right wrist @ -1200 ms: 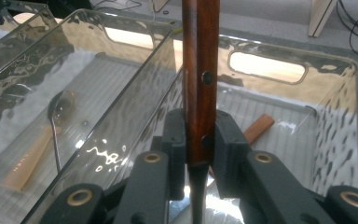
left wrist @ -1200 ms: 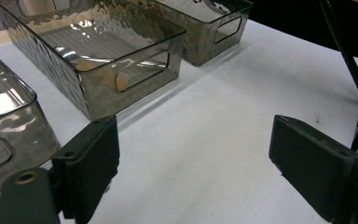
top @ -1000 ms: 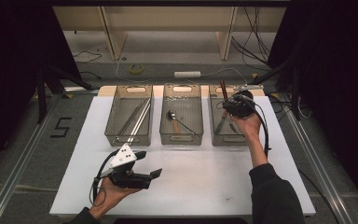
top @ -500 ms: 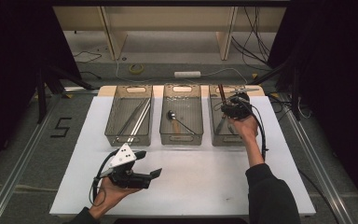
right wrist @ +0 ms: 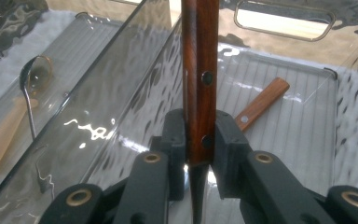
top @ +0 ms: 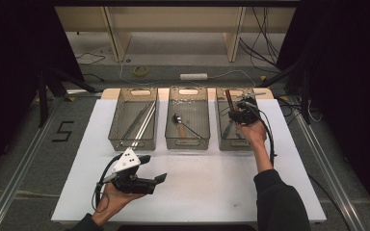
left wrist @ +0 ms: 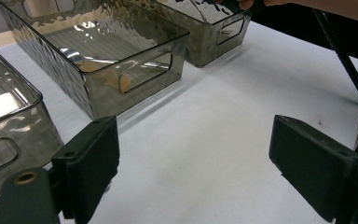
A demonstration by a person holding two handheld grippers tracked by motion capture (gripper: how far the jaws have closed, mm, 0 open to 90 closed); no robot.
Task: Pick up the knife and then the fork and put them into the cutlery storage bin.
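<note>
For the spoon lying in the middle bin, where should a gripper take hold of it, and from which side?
Grip the spoon on its thin handle, about midway, coming straight down from above. It lies flat and diagonal on the floor of the middle bin, bowl toward the far left, and the bin's tall walls block a sideways approach. Set the jaws across the handle; the rounded bowl would probably slip.

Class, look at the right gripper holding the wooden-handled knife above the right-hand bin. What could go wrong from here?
1. The right gripper pinches the knife only at the bottom of its wooden handle; it could pivot or slip.
2. Another knife already lies in the right bin; the dropped one may land across it.
3. The knife hangs close to the bin's wall; it might knock it.
</note>
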